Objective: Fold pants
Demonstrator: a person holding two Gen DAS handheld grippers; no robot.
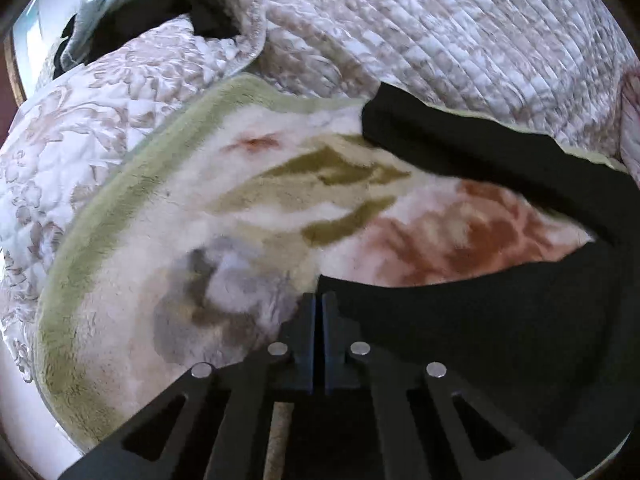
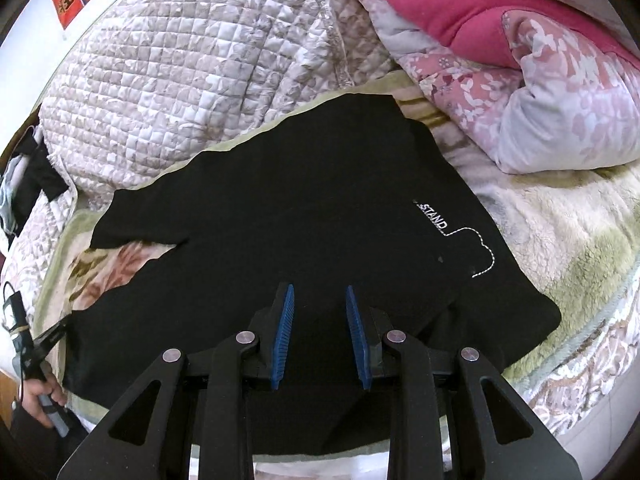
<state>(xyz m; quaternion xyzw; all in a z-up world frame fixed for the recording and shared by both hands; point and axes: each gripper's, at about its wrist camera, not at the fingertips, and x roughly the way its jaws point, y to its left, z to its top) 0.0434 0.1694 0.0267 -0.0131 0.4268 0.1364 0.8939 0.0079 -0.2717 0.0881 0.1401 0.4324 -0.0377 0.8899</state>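
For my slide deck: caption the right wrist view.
Right gripper, fingers apart, above black pants spread on a floral fleece blanket.

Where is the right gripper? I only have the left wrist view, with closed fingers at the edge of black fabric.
Observer: The right gripper is over the middle of the black pants, jaws open, holding nothing.
Operator: Any marking on the fabric?
Observer: Yes, white stitched lettering reading STAND, with a dotted line trailing from it, to that gripper's right.
Operator: What lies beyond the pants on that side?
Observer: A pink floral duvet, bunched up on the bed.
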